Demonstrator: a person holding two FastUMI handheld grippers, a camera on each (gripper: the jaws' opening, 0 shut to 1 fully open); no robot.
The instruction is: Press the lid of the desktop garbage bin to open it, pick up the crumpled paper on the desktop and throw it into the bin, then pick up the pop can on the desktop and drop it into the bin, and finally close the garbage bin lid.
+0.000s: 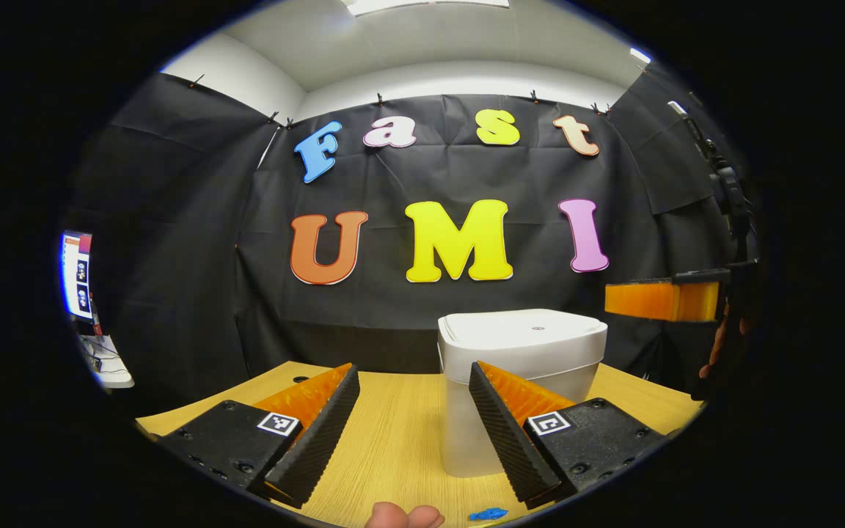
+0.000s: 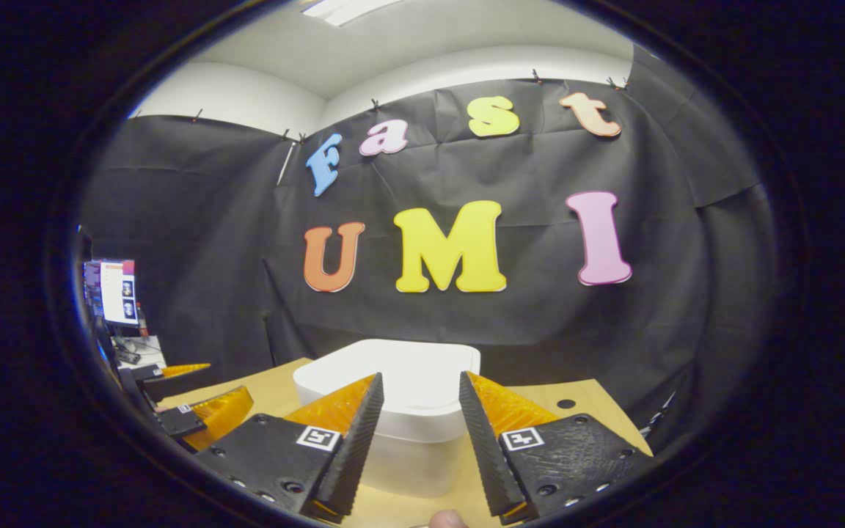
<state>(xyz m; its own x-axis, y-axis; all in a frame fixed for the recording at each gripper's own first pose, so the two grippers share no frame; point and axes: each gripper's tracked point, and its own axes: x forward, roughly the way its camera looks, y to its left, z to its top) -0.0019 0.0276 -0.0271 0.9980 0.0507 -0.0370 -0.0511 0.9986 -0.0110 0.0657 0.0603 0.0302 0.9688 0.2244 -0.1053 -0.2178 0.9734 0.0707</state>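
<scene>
Two grippers hover above the wooden table (image 1: 393, 433). Left gripper (image 1: 414, 381) and right gripper (image 2: 420, 389): jaws spread, holding nothing, lidded bin (image 2: 408, 381) just ahead.

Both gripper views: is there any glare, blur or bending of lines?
Left gripper view: sharp, white bin lid evenly lit, table edge bowed by the fisheye. Right gripper view: lid bright and nearly washed out, hand-held gripper sharp, wall top curved.

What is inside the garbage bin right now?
Cannot tell: the garbage bin has its white lid shut flat on top, covering the inside. Its opaque walls hide any contents too.
</scene>
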